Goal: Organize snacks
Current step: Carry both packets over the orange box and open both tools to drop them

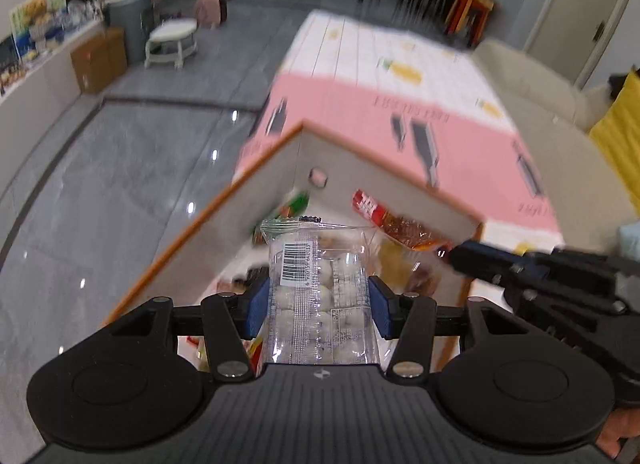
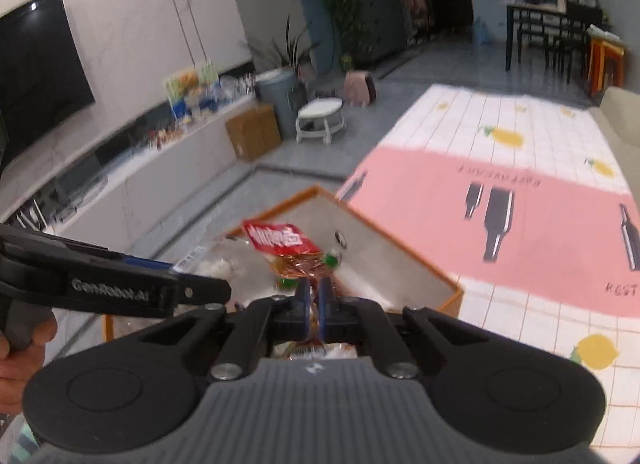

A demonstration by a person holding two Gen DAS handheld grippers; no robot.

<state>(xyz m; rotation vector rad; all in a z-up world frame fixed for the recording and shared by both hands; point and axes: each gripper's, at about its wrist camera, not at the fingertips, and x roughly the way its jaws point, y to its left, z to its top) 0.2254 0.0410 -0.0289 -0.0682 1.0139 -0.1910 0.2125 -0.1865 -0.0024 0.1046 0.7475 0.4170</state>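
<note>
Currently both grippers carry snacks above the box point(image 1: 248, 200). The left gripper point(image 1: 318, 304) clamps a clear pack point(image 1: 320, 288) of white balls between its pads; the right gripper point(image 2: 314, 304) is pinched tight on a red packet point(image 2: 280, 242). Judged step: loading. Next, each packet needs lowering between the box walls, then release. Other snacks already lie inside, and the grippers sit close together, so collision is possible. A mat point(image 2: 540, 224) lies far right.
</note>
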